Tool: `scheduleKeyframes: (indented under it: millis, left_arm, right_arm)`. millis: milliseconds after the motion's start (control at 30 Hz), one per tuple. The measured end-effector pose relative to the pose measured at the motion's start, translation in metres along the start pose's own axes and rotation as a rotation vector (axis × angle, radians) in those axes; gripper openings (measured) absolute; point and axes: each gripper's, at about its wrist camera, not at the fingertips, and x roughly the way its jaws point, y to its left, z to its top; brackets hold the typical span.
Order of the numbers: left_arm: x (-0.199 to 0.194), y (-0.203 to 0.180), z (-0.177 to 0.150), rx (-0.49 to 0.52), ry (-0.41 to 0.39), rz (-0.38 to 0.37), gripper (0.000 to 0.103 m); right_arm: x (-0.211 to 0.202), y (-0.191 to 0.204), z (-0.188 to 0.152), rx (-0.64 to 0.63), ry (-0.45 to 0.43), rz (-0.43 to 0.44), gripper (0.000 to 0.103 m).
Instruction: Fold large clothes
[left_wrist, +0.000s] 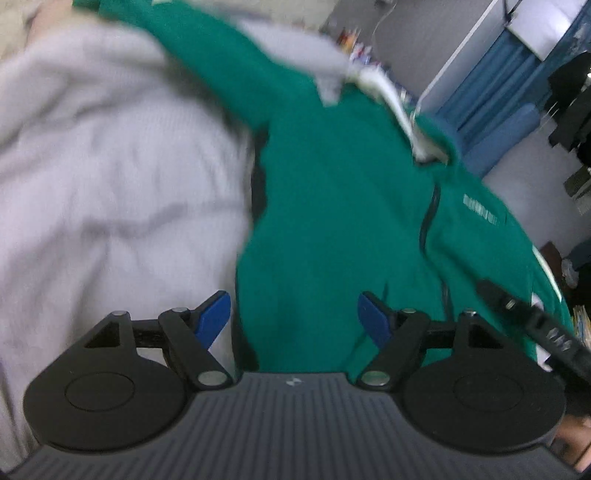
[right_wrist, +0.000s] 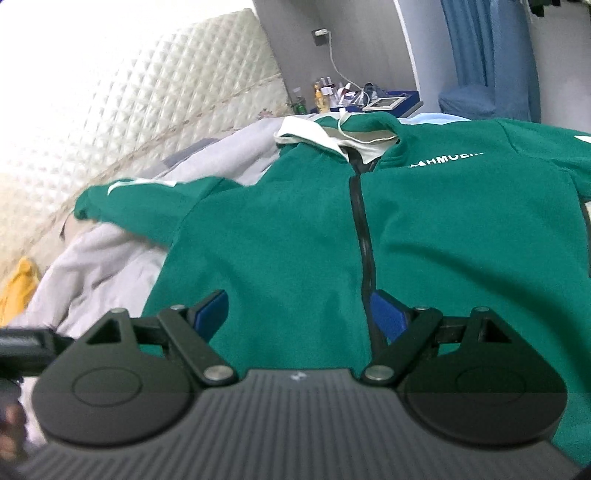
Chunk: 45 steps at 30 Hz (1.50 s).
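Right now my left tongs hang w/ the blue pads spread wide apart, nothing between them, above the edge where the green zip-front fleece jacket meets the pale grey rumpled blanket. Left view is blurred, so fine detail is lost. My right tongs are also gaping, empty, over the lower front of the same jacket, right pad just beside the dark zip line.

Jacket lies front up on the bed, spread over the grey blanket, zip closed, cream-lined hood at the far end, white lettering on the chest. One sleeve w/ a white stripe stretches out to the left in the right view. Behind: cream quilted headboard, a small blue bedside stand w/ bottles, blue curtain. A yellow cloth sits at the far left edge; can't tell what it is.
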Motion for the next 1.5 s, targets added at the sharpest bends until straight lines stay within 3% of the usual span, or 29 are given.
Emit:
scheduleKeyframes:
  millis: [200, 233, 267, 333, 400, 467, 600, 733, 933, 1100, 1200, 1267, 1300, 1333, 1500]
  left_arm:
    - [0.019, 0.007, -0.030, 0.025, 0.088, 0.079, 0.079]
    - [0.022, 0.008, -0.036, 0.036, 0.102, 0.085, 0.074]
    - [0.023, 0.007, -0.040, 0.045, 0.116, 0.091, 0.067]
    - [0.021, 0.007, -0.044, 0.053, 0.128, 0.102, 0.031]
    - [0.014, 0.010, -0.042, 0.032, 0.117, 0.081, 0.013]
    - [0.004, 0.013, -0.038, 0.004, 0.105, 0.063, 0.008]
    - [-0.027, 0.021, -0.021, -0.024, 0.060, 0.023, 0.007]
    - [-0.053, 0.033, -0.001, -0.028, -0.004, 0.078, 0.007]
    - [-0.032, 0.055, 0.009, -0.069, 0.074, 0.185, 0.007]
    - [-0.012, 0.055, 0.009, -0.061, 0.113, 0.225, 0.008]
    - [-0.013, 0.052, 0.010, -0.031, 0.116, 0.222, 0.018]
    - [-0.018, 0.049, 0.010, -0.017, 0.106, 0.220, 0.031]
    - [-0.022, 0.048, 0.011, -0.016, 0.087, 0.217, 0.047]
    - [-0.029, 0.046, 0.012, -0.015, 0.061, 0.215, 0.054]
    - [-0.059, 0.017, 0.015, 0.089, -0.047, 0.194, 0.055]
  right_arm:
    - [-0.014, 0.004, 0.001, -0.018, -0.039, 0.015, 0.086]
    - [-0.014, 0.004, 0.002, -0.015, -0.042, 0.018, 0.086]
    - [-0.015, 0.002, 0.003, -0.009, -0.044, 0.022, 0.086]
    - [-0.016, -0.001, 0.004, 0.000, -0.042, 0.025, 0.086]
    - [-0.017, -0.003, 0.005, 0.013, -0.039, 0.023, 0.086]
    - [-0.021, -0.004, 0.006, 0.018, -0.046, 0.023, 0.086]
    - [-0.029, -0.003, 0.007, 0.022, -0.060, 0.018, 0.086]
    - [-0.039, 0.000, 0.010, 0.003, -0.097, 0.019, 0.086]
    - [-0.036, 0.004, 0.009, -0.033, -0.083, 0.009, 0.086]
    - [-0.031, 0.002, 0.008, -0.046, -0.060, -0.020, 0.086]
    - [-0.033, 0.000, 0.011, -0.034, -0.065, -0.015, 0.086]
    - [-0.036, -0.002, 0.014, -0.024, -0.075, -0.009, 0.086]
    - [-0.037, -0.003, 0.014, -0.018, -0.079, -0.007, 0.086]
    - [-0.038, -0.004, 0.016, -0.012, -0.083, -0.005, 0.086]
    - [-0.045, -0.009, 0.019, -0.003, -0.104, -0.023, 0.086]
